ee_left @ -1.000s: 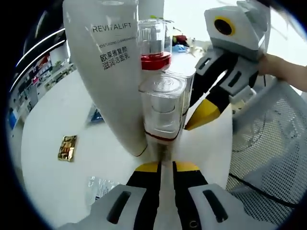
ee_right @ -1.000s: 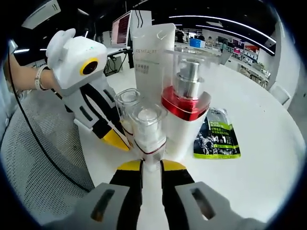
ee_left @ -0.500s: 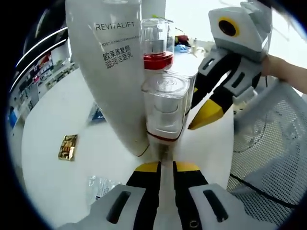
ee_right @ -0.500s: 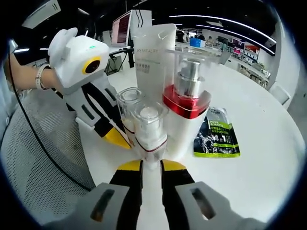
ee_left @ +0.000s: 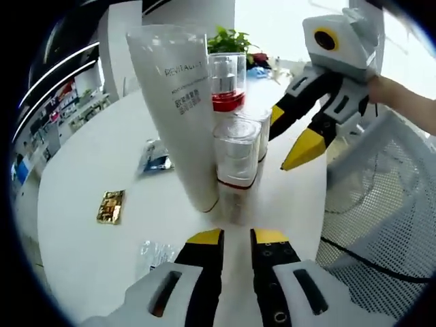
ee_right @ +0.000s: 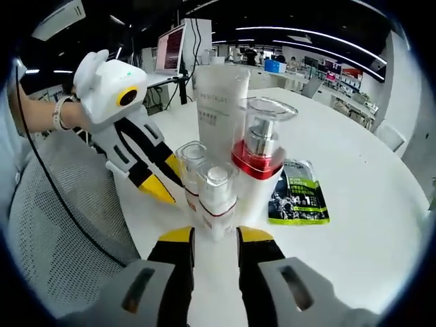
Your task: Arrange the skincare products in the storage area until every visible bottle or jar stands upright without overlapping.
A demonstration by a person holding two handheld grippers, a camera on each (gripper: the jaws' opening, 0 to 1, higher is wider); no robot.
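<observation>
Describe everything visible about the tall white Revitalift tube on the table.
The Revitalift tube is the tallest item in the cluster: matte white plastic, grey lettering, flat crimped end up. It stands upright, cap end on the white table, tapering downward with a thin red line near its base. The clear-capped small bottle and the red-collared pump bottle stand close beside it; whether they touch cannot be told. No hand-held gripper holds it.

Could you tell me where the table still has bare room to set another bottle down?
Bare table lies beyond the green sachet, and between the gold packet and the white tube. It is crowded round the tube, the red-collared bottle and two clear-capped bottles, with mesh chair alongside.
</observation>
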